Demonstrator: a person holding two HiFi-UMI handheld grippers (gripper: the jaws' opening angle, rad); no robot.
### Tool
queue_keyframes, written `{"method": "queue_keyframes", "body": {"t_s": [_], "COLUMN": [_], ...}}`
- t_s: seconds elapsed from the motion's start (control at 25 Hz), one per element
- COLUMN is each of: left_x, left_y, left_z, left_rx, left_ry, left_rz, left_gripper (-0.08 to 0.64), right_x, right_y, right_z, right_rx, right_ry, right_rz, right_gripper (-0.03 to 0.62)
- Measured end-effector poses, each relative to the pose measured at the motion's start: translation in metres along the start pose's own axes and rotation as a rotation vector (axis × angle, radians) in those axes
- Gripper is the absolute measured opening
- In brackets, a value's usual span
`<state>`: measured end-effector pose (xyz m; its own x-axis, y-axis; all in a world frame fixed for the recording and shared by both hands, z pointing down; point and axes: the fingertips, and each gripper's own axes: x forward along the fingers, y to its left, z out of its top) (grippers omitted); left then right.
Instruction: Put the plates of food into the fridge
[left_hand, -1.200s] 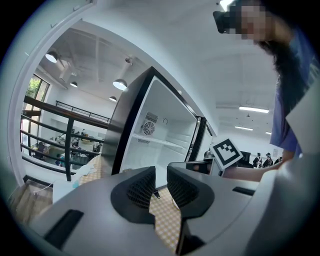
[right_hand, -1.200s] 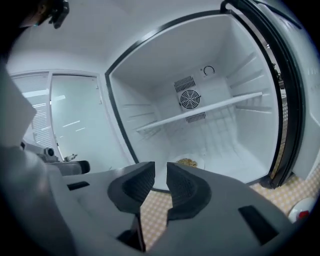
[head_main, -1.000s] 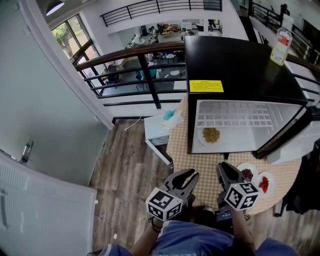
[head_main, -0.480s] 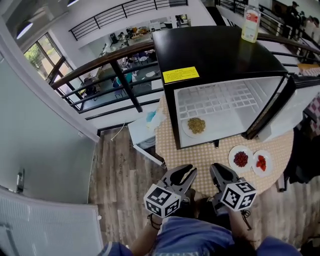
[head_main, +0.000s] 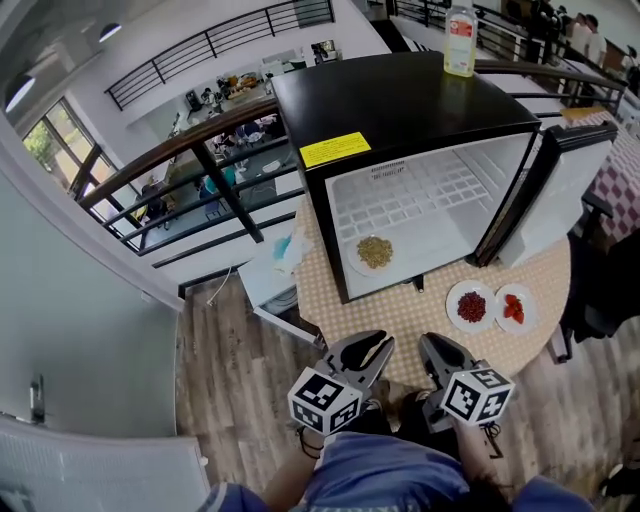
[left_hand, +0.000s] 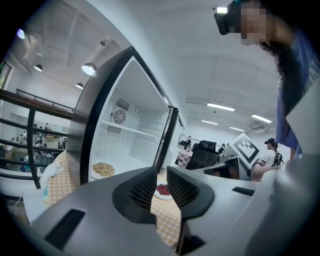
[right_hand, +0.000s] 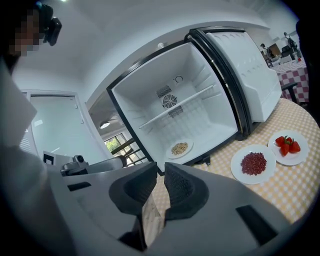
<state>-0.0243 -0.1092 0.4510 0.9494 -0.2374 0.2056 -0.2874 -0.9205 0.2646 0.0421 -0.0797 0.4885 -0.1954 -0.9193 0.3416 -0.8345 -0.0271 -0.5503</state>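
A black fridge (head_main: 400, 100) stands on the checked table (head_main: 400, 312) with its door (head_main: 560, 190) swung open to the right. On the fridge floor lies a plate of pale grain (head_main: 374, 252), also seen from both grippers (left_hand: 103, 169) (right_hand: 179, 148). On the table in front of the fridge lie a plate of dark red beans (head_main: 471, 306) (right_hand: 253, 163) and a plate of strawberries (head_main: 514, 308) (right_hand: 287, 146). My left gripper (head_main: 372, 350) (left_hand: 161, 182) and right gripper (head_main: 437, 350) (right_hand: 161, 180) hover at the table's near edge, short of the plates. Each has a narrow gap with nothing between the jaws.
A clear bottle (head_main: 460, 38) stands on top of the fridge. A dark railing (head_main: 200, 150) runs behind and to the left, with a lower floor beyond it. A white side table (head_main: 265, 280) with cloths sits left of the checked table. The floor is wood planks (head_main: 230, 350).
In the head view the fridge and plates have shifted left and further from the grippers. Both grippers stay low near my body, and the right jaws have narrowed a little.
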Motion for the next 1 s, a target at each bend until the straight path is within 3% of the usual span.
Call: {"method": "queue_keyframes", "body": {"t_s": [0.36,0.64,1.0], "left_x": [0.002,0.007,0.025], "left_y": [-0.002,-0.009,-0.027], "left_z": [-0.006,-0.001,-0.021], "left_rx": [0.000,0.006,0.017], "left_ry": [0.037,-0.005,0.059], "left_rz": [-0.040,-0.080,-0.144], "left_gripper": [0.050,0.043,0.043], "right_x": [-0.009,-0.019,-0.033], "right_y": [0.001,-0.009,-0.040], "right_z": [-0.014,-0.017,-0.020], "right_rx": [0.020,0.030,0.090], "right_ry": [-0.018,-0.021,-0.038], "right_rz": [-0.029,-0.071,-0.141], "right_gripper": [0.058,0.058,0.058]}}
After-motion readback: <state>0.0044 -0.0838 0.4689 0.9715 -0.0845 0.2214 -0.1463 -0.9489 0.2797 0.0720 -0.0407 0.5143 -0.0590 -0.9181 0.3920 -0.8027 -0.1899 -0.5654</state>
